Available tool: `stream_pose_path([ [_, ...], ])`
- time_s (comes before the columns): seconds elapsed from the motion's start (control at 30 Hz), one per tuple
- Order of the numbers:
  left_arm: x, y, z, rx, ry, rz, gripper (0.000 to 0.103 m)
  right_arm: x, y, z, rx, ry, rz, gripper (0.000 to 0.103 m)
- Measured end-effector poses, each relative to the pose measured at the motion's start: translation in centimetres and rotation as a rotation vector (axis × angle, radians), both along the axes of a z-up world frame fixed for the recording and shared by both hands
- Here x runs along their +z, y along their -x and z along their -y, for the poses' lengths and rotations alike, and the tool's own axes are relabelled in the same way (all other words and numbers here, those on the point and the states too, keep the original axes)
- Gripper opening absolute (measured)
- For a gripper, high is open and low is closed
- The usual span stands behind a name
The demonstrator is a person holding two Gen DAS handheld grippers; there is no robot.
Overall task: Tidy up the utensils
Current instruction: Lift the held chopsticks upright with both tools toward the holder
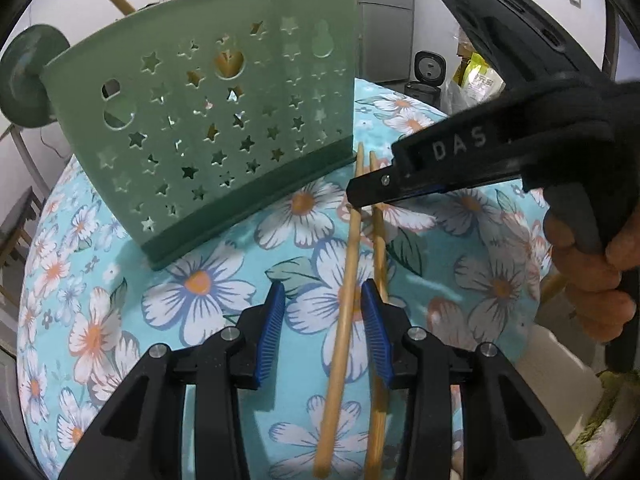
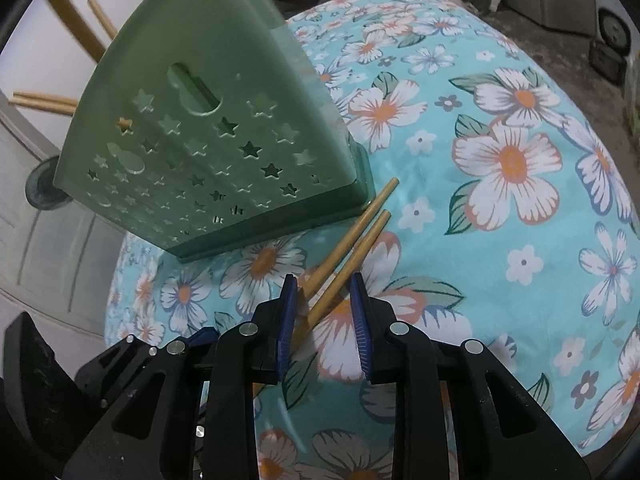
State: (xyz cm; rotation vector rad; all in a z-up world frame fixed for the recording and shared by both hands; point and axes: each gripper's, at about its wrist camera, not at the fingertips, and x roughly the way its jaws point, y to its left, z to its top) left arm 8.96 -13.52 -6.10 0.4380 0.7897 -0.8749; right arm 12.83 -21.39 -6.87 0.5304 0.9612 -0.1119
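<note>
Flowered blue cloth covers the round worktop [image 1: 208,280], and beyond it we see a wall and grey cabinets. Our green holder [image 1: 208,112], punched with star holes, stands toward the far edge of the worktop with several wooden sticks already poking out of its top. 2 loose chopsticks [image 1: 348,280] lie side by side on the cloth, their far tips just beside the holder's base.

Our left gripper [image 1: 322,332] hangs over the near stretch of the pair, partly open. 1 chopstick runs between its blue pads, the other lies under or just outside the right-hand pad, and we see no pad pressing on either. Our right gripper [image 2: 324,320] comes in low over the far stretch of the same pair, also partly open, with both sticks passing between its pads; from the wrist view we judge it is not yet clamped on them.

What could go wrong, as we judge it: closing now may catch only 1 stick on the left side, so the other rolls away across the cloth. 2 grippers on the same pair may also twist the sticks apart. Lifting close to the holder's base could nudge it.

Count: 1 holder, 2 loose chopsticks, 2 grippers.
</note>
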Motion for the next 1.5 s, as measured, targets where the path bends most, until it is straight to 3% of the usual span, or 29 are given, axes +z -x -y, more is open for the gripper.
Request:
stream_pose_path([
  [0.33, 0.2, 1.2, 0.7, -0.017, 0.015, -0.030, 0.034, -0.4, 0.6, -0.7, 0.030, 0.084, -0.008, 0.010],
  [0.5, 0.2, 0.7, 0.4, -0.021, 0.033, -0.059, 0.007, -0.3, 1.6, 0.6, 0.012, 0.095, -0.015, 0.004],
  [0.6, 0.2, 0.7, 0.0, -0.037, 0.034, -0.066, 0.006, -0.5, 2.2, 1.4, -0.003, 0.076, -0.014, 0.004],
  [0.93, 0.7, 1.4, -1.4, -0.045, -0.011, -0.146, 0.007, -0.1, 3.9, 3.2, -0.003, 0.030, -0.014, 0.004],
  [1.03, 1.4, 0.9, -1.0, -0.057, -0.004, -0.183, 0.009, 0.0, 3.6, 3.5, 0.010, 0.015, -0.015, 0.009],
  [1.13, 2.0, 0.2, 0.2, -0.074, -0.009, -0.189, 0.018, 0.2, 3.1, 3.8, 0.027, 0.010, -0.016, 0.013],
  [1.4, 1.2, -2.8, 4.9, -0.095, -0.061, -0.188, 0.018, 0.4, 0.8, 4.7, 0.039, 0.003, -0.017, 0.015],
  [1.5, 1.0, -3.4, 6.3, -0.099, -0.072, -0.176, 0.018, 0.2, 0.3, 5.3, 0.040, -0.013, -0.014, 0.012],
])
